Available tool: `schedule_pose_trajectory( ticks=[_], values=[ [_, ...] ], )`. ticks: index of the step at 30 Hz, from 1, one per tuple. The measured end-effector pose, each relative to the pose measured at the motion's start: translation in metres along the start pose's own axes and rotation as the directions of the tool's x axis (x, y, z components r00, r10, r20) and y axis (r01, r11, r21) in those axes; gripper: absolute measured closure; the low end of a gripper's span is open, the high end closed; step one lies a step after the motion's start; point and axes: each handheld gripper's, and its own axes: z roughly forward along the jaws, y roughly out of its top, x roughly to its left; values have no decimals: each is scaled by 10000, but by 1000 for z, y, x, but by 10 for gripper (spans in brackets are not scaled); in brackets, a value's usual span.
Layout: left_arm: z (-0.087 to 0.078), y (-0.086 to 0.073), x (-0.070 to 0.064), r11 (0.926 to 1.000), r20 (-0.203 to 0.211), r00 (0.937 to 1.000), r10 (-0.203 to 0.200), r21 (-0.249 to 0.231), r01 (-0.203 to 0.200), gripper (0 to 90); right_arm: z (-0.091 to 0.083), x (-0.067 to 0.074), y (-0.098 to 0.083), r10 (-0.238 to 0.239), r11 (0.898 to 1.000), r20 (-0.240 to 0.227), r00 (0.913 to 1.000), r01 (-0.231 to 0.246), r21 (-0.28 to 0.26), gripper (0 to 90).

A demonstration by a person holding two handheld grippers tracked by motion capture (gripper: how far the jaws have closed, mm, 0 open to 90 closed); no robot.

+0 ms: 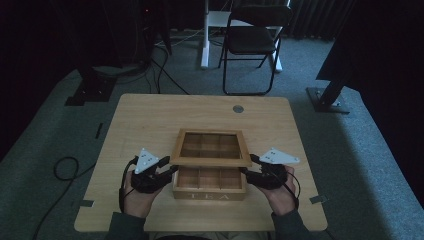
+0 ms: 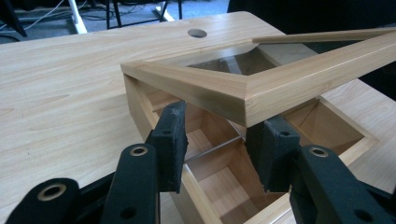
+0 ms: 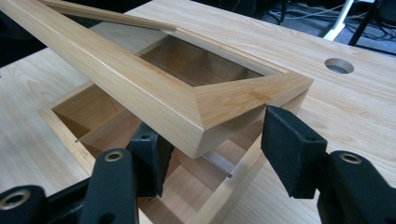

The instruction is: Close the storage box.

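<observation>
A wooden tea box (image 1: 209,194) marked TEA stands near the table's front edge, its compartments (image 2: 224,172) bare. Its glass-windowed lid (image 1: 210,161) is raised at the front and slopes down toward the back. My left gripper (image 1: 169,167) sits at the lid's front left corner (image 2: 243,95), jaws open. Its pads (image 2: 170,140) stand just under that corner, over the box's inside. At the front right corner (image 3: 243,100) my right gripper (image 1: 250,165) is open too. One of its pads (image 3: 289,140) stands clear outside the lid, the other (image 3: 147,158) beneath it.
The light wooden table (image 1: 145,120) has a round cable hole (image 1: 238,108) behind the box. A black folding chair (image 1: 252,40) and a white desk leg (image 1: 205,35) stand on the carpet beyond. Cables (image 1: 65,167) lie on the floor at left.
</observation>
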Motion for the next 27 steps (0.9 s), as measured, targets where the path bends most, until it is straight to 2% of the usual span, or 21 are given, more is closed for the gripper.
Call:
schedule_pose_trajectory(
  ticks=[6, 27],
  values=[
    [1, -7, 0, 9999, 24, 10000, -68, 80, 68, 550, 2, 3, -7, -197, 9998, 52, 9998, 196, 81, 429],
    [-1, -23, 0, 9993, 169, 9997, 179, 340, -185, 527, 5, 6, -25, -159, 9997, -18, 9999, 159, 172, 429]
  ],
)
